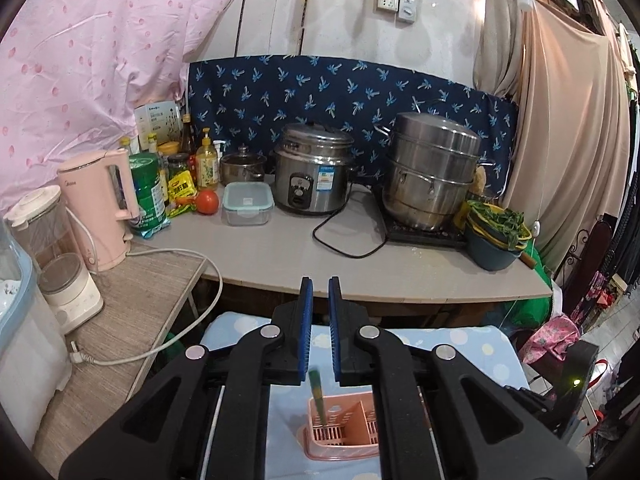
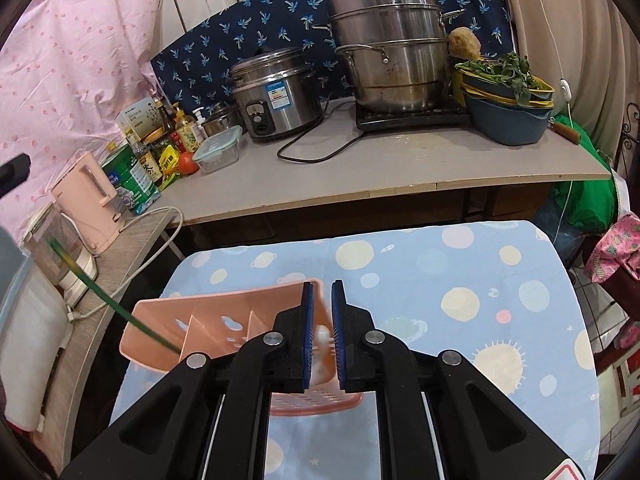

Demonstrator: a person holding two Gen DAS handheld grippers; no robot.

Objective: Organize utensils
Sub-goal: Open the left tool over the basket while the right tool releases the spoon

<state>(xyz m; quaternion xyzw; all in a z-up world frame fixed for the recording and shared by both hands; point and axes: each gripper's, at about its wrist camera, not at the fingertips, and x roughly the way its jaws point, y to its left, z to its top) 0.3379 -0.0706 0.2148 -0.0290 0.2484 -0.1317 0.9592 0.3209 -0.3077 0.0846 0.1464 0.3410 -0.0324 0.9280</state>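
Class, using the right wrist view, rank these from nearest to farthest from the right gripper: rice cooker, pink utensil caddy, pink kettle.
1. pink utensil caddy, right at the right gripper, on the dotted cloth.
2. pink kettle, far left, side table.
3. rice cooker, back counter.

A salmon-pink utensil caddy (image 2: 224,332) stands on a pale blue cloth (image 2: 460,264) dotted with cream circles and little suns. A green chopstick (image 1: 318,398) pokes from it. Both claws are black with blue pads (image 1: 306,320). On the grey desk (image 1: 320,256), steel pots shine before a navy cloth (image 1: 340,88) printed with blue sprigs; a pink kettle (image 1: 98,208) and red tomato (image 1: 207,201) sit left.
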